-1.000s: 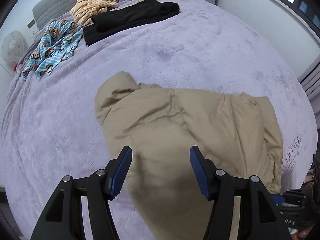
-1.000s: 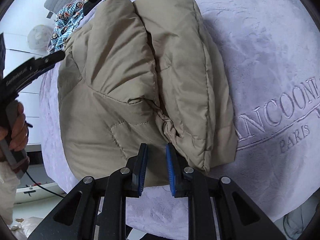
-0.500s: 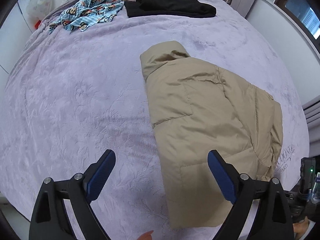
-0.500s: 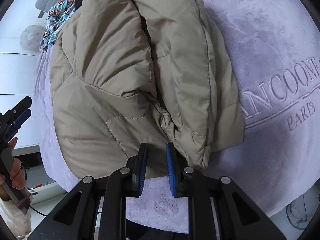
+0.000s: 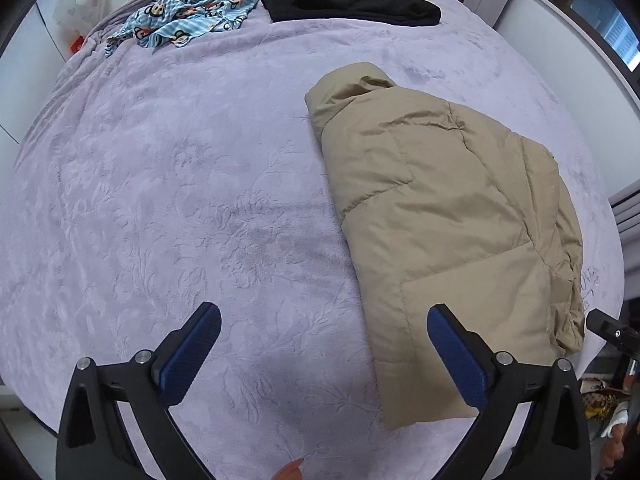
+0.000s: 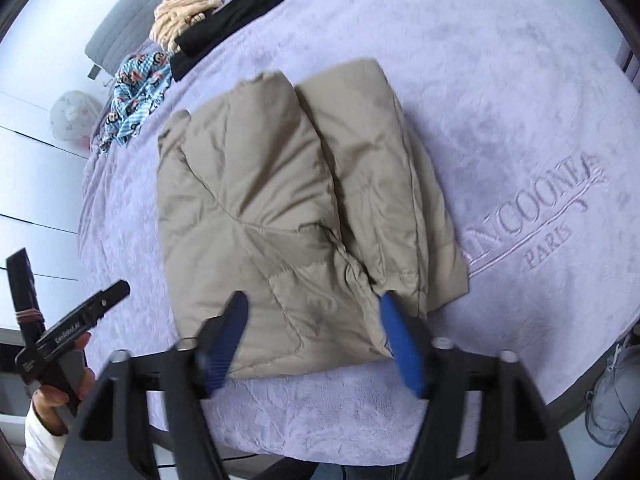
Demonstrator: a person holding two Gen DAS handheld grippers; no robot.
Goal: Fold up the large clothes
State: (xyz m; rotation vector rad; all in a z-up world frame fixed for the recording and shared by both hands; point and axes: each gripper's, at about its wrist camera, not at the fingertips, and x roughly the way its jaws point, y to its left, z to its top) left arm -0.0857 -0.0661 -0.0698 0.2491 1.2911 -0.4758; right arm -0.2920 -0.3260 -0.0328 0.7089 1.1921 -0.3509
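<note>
Jacket [image 6: 288, 216] lies folded on bed [image 5: 168, 184], released. Left gripper [image 5: 324, 356] jaws wide, empty; right gripper [image 6: 314, 340] jaws just opening, nothing between, clearing hem.

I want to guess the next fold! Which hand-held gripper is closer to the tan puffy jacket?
Probably the right hand-held gripper: its jaws, just opened, hang over the tan jacket's near edge. The left hand-held gripper, open too, is mostly over bare purple blanket beside it.
</note>
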